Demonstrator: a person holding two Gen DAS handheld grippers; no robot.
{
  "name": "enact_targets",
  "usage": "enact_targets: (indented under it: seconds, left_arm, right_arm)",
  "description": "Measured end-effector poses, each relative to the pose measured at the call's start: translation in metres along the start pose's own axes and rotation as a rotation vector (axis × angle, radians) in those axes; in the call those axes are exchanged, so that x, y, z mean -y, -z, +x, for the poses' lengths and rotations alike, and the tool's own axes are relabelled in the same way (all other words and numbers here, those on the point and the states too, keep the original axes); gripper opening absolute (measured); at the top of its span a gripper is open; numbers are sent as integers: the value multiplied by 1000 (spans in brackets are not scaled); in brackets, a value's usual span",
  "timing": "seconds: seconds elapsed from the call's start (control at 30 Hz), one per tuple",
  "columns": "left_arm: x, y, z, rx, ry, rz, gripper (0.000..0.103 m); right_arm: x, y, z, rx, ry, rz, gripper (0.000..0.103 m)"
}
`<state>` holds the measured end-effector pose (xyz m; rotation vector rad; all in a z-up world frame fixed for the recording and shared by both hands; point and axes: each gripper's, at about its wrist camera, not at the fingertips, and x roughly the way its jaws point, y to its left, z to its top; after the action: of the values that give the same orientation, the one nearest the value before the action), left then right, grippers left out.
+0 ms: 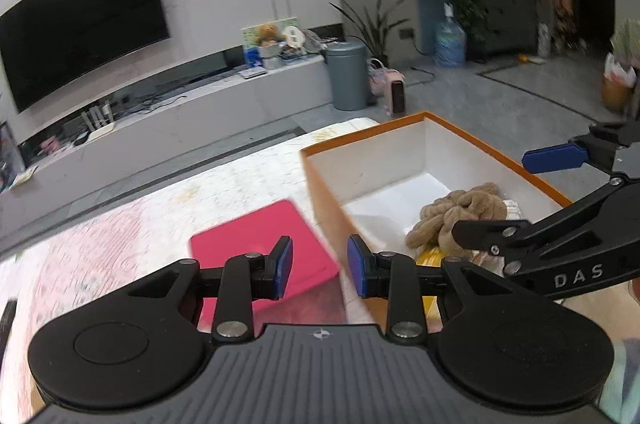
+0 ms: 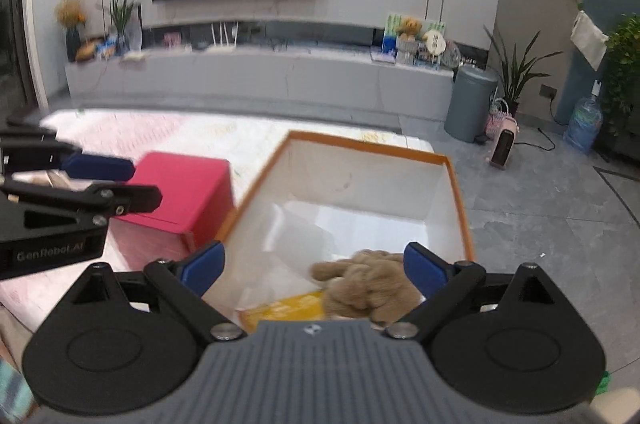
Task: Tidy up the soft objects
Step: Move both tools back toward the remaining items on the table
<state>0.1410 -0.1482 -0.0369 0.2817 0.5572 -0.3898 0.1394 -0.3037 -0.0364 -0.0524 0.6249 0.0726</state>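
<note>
A brown plush toy (image 1: 460, 216) (image 2: 368, 288) lies in the near end of a white box with an orange rim (image 1: 400, 159) (image 2: 360, 143), partly on a yellow packet (image 2: 288, 308). A flat red box (image 1: 256, 248) (image 2: 184, 191) sits to the left of it on the table. My left gripper (image 1: 320, 266) (image 2: 146, 181) hangs open over the gap between the red box and the orange box, with nothing between its blue pads. My right gripper (image 2: 314, 268) (image 1: 490, 193) hovers above the plush toy, jaws wide open and apart from it.
The table carries a pale pink patterned cloth (image 1: 120, 244). Beyond its far edge are grey floor, a long low TV bench (image 2: 260, 75), a grey bin (image 2: 470, 103) and a small pink heater (image 2: 504, 143). White paper (image 2: 304, 240) lines the box floor.
</note>
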Motion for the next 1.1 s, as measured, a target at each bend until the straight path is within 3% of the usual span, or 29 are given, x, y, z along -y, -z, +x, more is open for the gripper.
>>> enact_targets:
  seconds: [0.2, 0.4, 0.83, 1.1]
  left_arm:
    - [-27, 35, -27, 17, -43, -88, 37]
    - [-58, 70, -40, -16, -109, -179, 37]
    - [-117, 123, -53, -95, -175, -315, 37]
    - [-151, 149, -52, -127, -191, -410, 37]
  right_arm:
    - [-37, 22, -25, 99, -20, 54, 94]
    - [-78, 44, -37, 149, -35, 84, 94]
    - [-155, 78, -9, 120, -104, 66, 94]
    - [-193, 77, 21, 90, -141, 7, 93]
